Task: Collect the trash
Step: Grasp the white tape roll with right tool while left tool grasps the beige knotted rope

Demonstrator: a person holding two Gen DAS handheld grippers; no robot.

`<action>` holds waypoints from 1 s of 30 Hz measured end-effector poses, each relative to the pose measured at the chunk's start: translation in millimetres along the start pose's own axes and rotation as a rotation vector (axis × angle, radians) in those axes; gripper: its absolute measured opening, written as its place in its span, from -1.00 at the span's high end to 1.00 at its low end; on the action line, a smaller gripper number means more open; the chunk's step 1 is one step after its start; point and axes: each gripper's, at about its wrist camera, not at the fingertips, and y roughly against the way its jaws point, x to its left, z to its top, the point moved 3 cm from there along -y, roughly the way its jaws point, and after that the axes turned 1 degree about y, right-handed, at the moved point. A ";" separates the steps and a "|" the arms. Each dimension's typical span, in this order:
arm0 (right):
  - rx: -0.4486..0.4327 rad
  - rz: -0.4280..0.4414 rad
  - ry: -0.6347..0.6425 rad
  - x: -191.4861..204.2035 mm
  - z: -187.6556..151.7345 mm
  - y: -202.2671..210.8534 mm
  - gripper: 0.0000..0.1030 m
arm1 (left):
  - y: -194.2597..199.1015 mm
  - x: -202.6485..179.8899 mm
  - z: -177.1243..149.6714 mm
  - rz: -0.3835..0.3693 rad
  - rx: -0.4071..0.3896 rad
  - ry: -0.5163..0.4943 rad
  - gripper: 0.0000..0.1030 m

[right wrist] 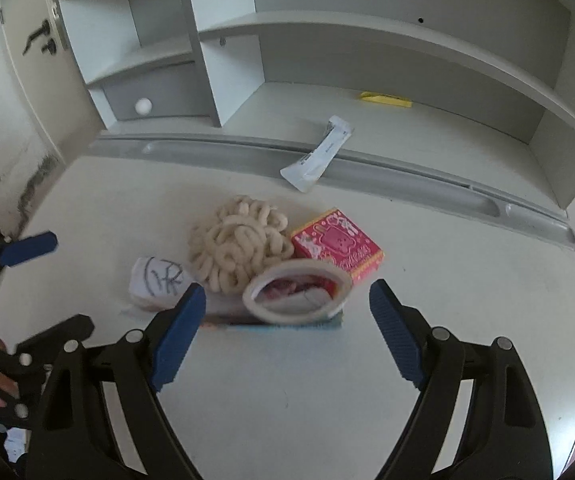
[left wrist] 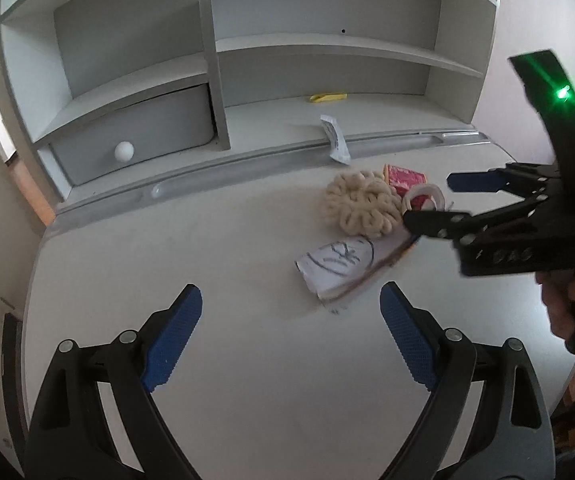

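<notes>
A pale desk top (right wrist: 467, 320) fills the middle of both views, with a small heap of litter at its centre. The right gripper (right wrist: 287, 332) sits at the bottom centre of its own view, its blue-padded jaws spread wide and holding nothing. It faces a white tape roll (right wrist: 297, 294) that lies just ahead, between the two pads, which suggests this piece is the likely first pick. Touching the roll from behind are a cream knotted cord bundle (right wrist: 237, 246) and a pink printed box (right wrist: 337, 246); a crumpled paper with pen scribbles (right wrist: 159, 280) lies at lower left of the heap, near the left pad. These crowd the roll, so a closing grasp could snag the cord or nudge the box. The left gripper (left wrist: 291, 334), low in its own view, is also wide open and empty, hovering over bare desk short of the paper. Farther back, a white sachet (right wrist: 319, 154) straddles the desk's groove, and a yellow wrapper (right wrist: 385, 100) rests on the shelf unit (right wrist: 367, 28) at upper right. A drawer with a round white knob (right wrist: 143, 106) shows at upper left.
</notes>
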 end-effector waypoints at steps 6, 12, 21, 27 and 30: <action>0.037 -0.020 0.003 -7.9 0.1 -13.3 -0.51 | -21.8 0.4 14.7 -0.027 0.022 -0.027 -0.72; 0.026 -0.009 -0.004 -8.3 2.8 -11.3 -0.13 | -36.6 -4.6 27.7 -0.054 0.032 -0.029 -0.72; -0.049 -0.012 -0.088 -40.1 -5.5 31.2 -0.13 | -77.5 -33.9 56.4 -0.141 0.103 -0.043 -0.72; -0.060 -0.035 -0.122 -58.6 -26.5 54.7 -0.13 | -103.9 -43.1 60.7 -0.131 0.146 -0.034 -0.70; -0.066 -0.043 -0.139 -67.8 -37.2 65.6 -0.13 | -106.9 -41.8 61.1 -0.148 0.157 -0.008 -0.17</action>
